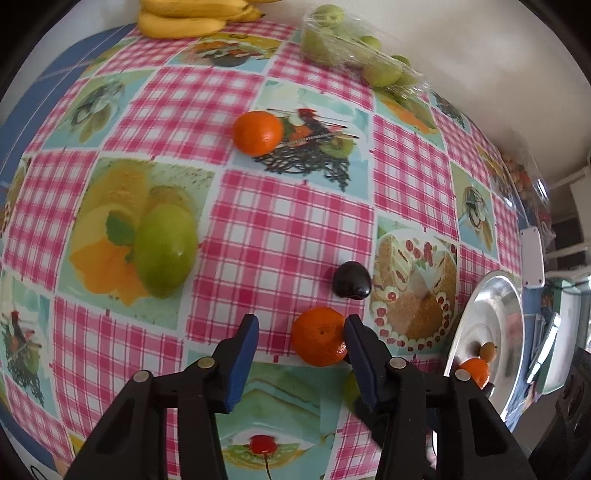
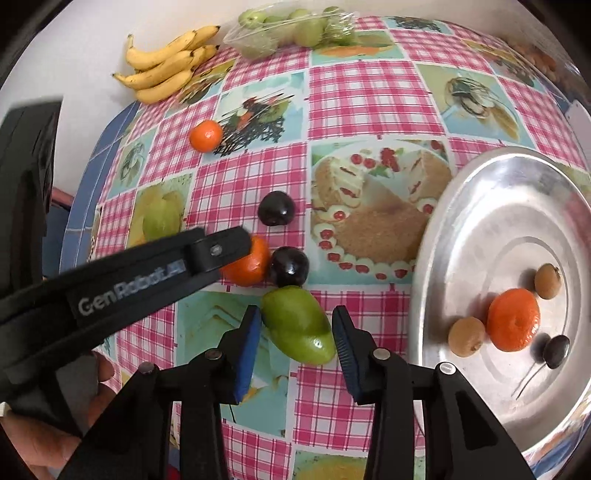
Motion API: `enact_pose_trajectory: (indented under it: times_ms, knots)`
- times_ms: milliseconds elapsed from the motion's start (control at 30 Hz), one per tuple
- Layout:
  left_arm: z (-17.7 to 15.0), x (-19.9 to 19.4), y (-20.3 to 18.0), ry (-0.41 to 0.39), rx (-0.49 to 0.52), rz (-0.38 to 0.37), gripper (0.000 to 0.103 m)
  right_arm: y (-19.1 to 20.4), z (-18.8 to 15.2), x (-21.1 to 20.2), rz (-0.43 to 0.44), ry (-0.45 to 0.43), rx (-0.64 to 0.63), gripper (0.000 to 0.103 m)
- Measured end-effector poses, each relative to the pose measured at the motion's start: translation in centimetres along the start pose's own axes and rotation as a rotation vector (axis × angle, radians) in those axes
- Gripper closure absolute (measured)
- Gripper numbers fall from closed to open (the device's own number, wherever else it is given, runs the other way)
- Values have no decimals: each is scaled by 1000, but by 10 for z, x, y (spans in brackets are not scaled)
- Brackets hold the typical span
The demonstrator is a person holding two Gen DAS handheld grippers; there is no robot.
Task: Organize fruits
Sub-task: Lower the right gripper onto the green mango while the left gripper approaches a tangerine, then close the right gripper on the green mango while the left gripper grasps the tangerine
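Observation:
A tangerine (image 1: 319, 336) lies on the checked tablecloth between the fingers of my left gripper (image 1: 301, 334). The right pad touches it and the left pad stands clear, so the gripper is open. In the right wrist view the same tangerine (image 2: 249, 264) shows beside the left gripper's black finger (image 2: 221, 254). My right gripper (image 2: 295, 323) is shut on a green oval fruit (image 2: 297, 326), with a blue pad against each side. A dark plum (image 2: 288, 266) touches the tangerine and a second plum (image 2: 276, 208) lies just beyond.
A steel plate (image 2: 480, 221) at the right holds a tangerine (image 2: 512, 319), two small brown fruits and a dark one. Farther back are another tangerine (image 1: 257, 132), bananas (image 2: 162, 70) and a bag of green fruits (image 2: 291, 29) by the wall. A hand (image 2: 103, 373) shows at lower left.

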State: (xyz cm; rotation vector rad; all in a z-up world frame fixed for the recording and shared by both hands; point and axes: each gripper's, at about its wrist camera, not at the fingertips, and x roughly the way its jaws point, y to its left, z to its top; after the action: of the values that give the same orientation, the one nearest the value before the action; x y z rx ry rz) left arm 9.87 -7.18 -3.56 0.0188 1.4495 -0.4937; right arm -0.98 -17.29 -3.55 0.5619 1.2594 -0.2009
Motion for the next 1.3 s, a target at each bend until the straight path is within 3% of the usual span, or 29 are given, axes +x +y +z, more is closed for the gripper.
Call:
enact_pose_trajectory:
  times_ms: [333,800,967,1300]
  knots:
    - [5,-25,34,-66,-123,23,52,-7,2,-10,4,-10,27,62]
    - [0,6,-9,28,11,-16,52,1,1,-3,-7,19,-4,62]
    - [-3,12,-10,57,0,-55,63,2,0,-2,-10,25,-2,62]
    - [-4,3,3,31,-26,-53,65,11,1,-7,2,12,-22,62]
